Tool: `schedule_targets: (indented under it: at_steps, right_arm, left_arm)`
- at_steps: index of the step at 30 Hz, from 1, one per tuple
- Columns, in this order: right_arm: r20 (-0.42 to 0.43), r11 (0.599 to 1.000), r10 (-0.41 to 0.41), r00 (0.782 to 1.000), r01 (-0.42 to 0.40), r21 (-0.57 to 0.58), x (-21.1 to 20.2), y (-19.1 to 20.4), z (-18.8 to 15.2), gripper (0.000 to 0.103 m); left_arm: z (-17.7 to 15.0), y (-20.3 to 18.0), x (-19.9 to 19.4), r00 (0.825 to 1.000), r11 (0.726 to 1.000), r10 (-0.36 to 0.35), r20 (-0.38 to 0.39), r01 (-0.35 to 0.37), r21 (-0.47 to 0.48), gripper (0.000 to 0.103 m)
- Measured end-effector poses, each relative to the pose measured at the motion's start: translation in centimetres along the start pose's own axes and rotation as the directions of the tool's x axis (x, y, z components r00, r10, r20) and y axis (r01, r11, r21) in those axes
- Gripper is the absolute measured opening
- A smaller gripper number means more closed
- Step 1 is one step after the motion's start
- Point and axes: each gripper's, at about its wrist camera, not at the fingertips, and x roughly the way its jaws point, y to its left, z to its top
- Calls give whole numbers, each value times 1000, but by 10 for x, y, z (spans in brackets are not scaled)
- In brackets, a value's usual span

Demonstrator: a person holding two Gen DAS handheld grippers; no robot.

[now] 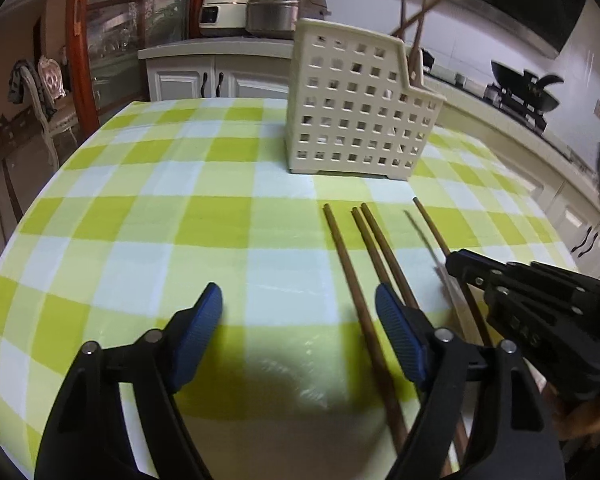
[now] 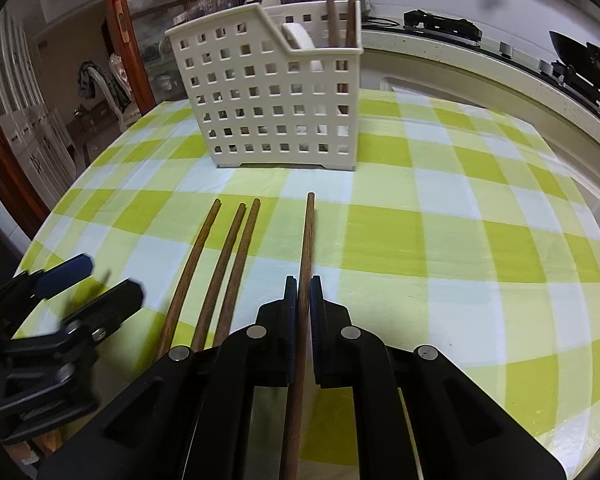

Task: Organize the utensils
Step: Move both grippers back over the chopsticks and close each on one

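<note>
Green, white and pale-green checked tablecloth (image 2: 440, 240), cream holder (image 2: 268, 92) with square-hole grid far side, brown wood chopsticks (image 2: 220, 264) near, black grippers with blue pads (image 1: 202, 336), dark wok (image 1: 528, 88) far right.

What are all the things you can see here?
Chopsticks on the table: three, brown, lying side by side left of the right gripper.
Held chopstick: one, brown, between the right gripper's fingers.
Chopsticks in the basket: several, brown, upright.
Basket: one, cream, holed, far side of the table.
Tablecloth: one, green-and-white checks.
Wok: one, black, on the stove.
Cookers: two, on the counter.
Left gripper: open.
Right gripper: shut.
</note>
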Motion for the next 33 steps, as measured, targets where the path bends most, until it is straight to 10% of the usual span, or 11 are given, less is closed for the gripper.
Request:
schedule_targets:
  at_steps: [22, 33]
  right_arm:
    - [21, 996, 86, 996, -86, 22, -11, -23, -6, 7]
    - [19, 997, 77, 997, -78, 16, -12, -21, -6, 7]
  left_arm:
    - [6, -35, 33, 996, 997, 58, -72, -54, 63, 9]
    - [7, -32, 34, 997, 998, 36, -72, -32, 55, 8]
